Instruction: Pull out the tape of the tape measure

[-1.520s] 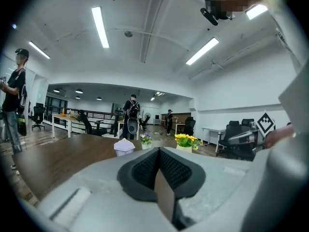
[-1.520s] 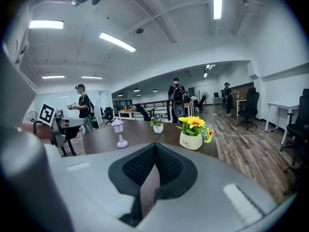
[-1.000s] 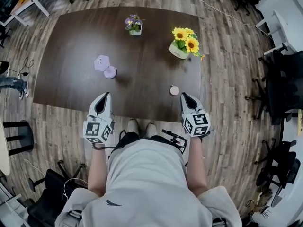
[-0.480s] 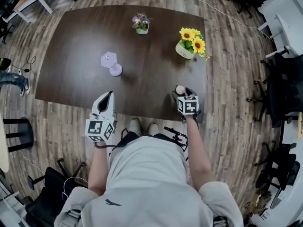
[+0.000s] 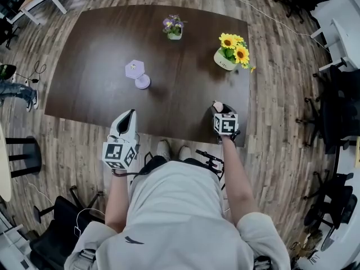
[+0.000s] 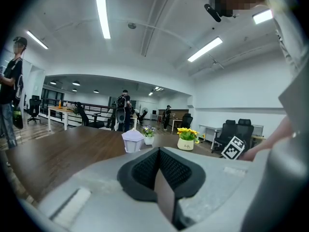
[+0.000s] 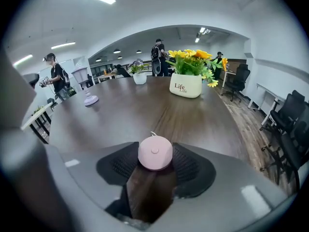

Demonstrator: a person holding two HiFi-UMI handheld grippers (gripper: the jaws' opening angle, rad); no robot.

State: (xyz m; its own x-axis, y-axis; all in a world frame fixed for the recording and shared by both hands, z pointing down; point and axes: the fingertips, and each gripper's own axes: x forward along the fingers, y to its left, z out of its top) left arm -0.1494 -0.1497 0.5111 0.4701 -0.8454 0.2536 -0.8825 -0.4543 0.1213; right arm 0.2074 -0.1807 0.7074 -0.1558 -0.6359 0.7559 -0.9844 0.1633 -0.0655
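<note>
A small round pink tape measure [image 5: 216,105] lies on the dark wooden table [image 5: 101,44] close to its near right edge. My right gripper [image 5: 219,109] reaches over that edge, jaws closing, with the tape measure [image 7: 155,152] between its black pads. Both pads touch its sides, and a short tab sticks out at its far side. My left gripper [image 5: 127,115] hovers off the table's near edge, away from the tape measure. In the left gripper view the left gripper [image 6: 158,162] has its pads pressed together with nothing between them.
A lavender lamp-shaped ornament [image 5: 136,72] stands mid-table. A small pot of purple flowers [image 5: 174,28] and a white pot of sunflowers [image 5: 232,52] stand farther back. Office chairs [image 5: 337,100] are on the wooden floor to the right. People stand in the far background.
My right gripper has moved forward from beyond the table's edge to the tape measure, opened, and now has its jaws around it. The left gripper has stayed put.
</note>
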